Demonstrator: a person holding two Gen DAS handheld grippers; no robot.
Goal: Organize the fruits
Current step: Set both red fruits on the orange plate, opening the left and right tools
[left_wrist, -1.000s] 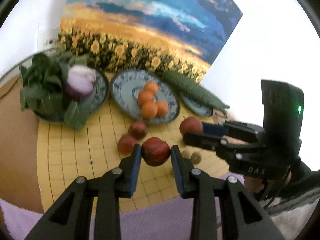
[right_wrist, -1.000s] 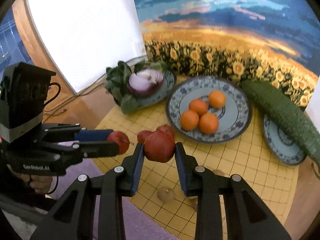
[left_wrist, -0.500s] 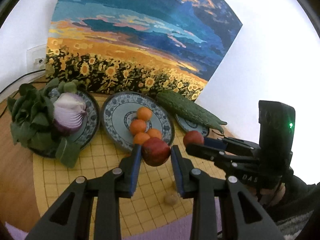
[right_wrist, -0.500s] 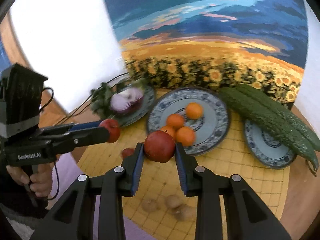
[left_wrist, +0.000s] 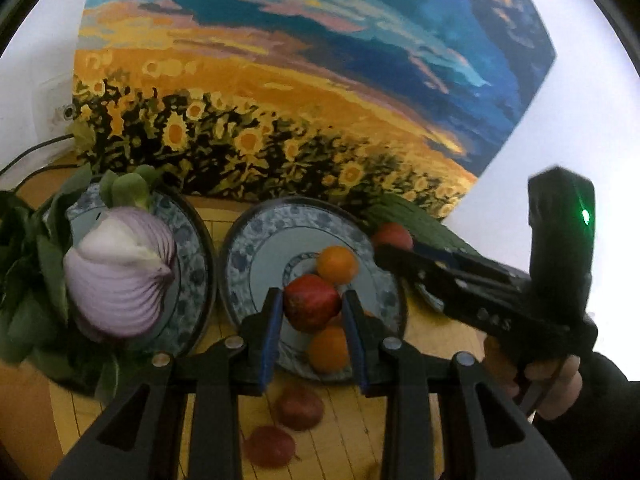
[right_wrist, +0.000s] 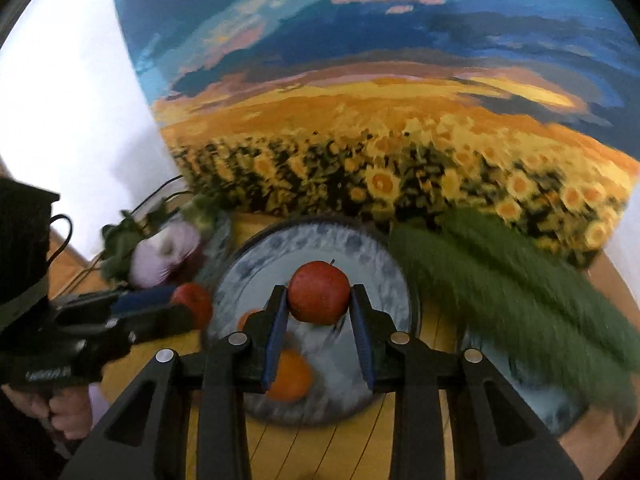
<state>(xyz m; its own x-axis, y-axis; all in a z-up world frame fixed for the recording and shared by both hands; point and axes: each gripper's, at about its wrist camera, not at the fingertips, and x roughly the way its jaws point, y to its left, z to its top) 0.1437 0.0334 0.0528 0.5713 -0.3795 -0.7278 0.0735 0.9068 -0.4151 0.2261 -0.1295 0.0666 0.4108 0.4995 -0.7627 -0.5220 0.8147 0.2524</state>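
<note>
My left gripper [left_wrist: 310, 306] is shut on a red apple [left_wrist: 311, 302] and holds it over the blue patterned fruit plate [left_wrist: 256, 256], which carries oranges [left_wrist: 337, 265]. My right gripper [right_wrist: 319, 300] is shut on another red apple [right_wrist: 319, 292] above the same plate [right_wrist: 360, 248], over an orange [right_wrist: 290, 376]. In the left wrist view the right gripper [left_wrist: 390, 238] comes in from the right with its apple [left_wrist: 392, 235]. In the right wrist view the left gripper [right_wrist: 192, 306] comes in from the left with its apple [right_wrist: 194, 304]. Two more red apples [left_wrist: 298, 406] lie on the yellow mat below the plate.
A plate with a cut purple onion [left_wrist: 120, 272] and leafy greens [left_wrist: 24, 264] stands on the left. Two green cucumbers [right_wrist: 512, 300] lie across a plate on the right. A sunflower painting [left_wrist: 280, 92] leans on the wall behind. A cable [left_wrist: 28, 154] runs at far left.
Both grippers have moved forward with their apples, from over the mat to above the fruit plate. The two loose apples have dropped toward the bottom of the left wrist view.
</note>
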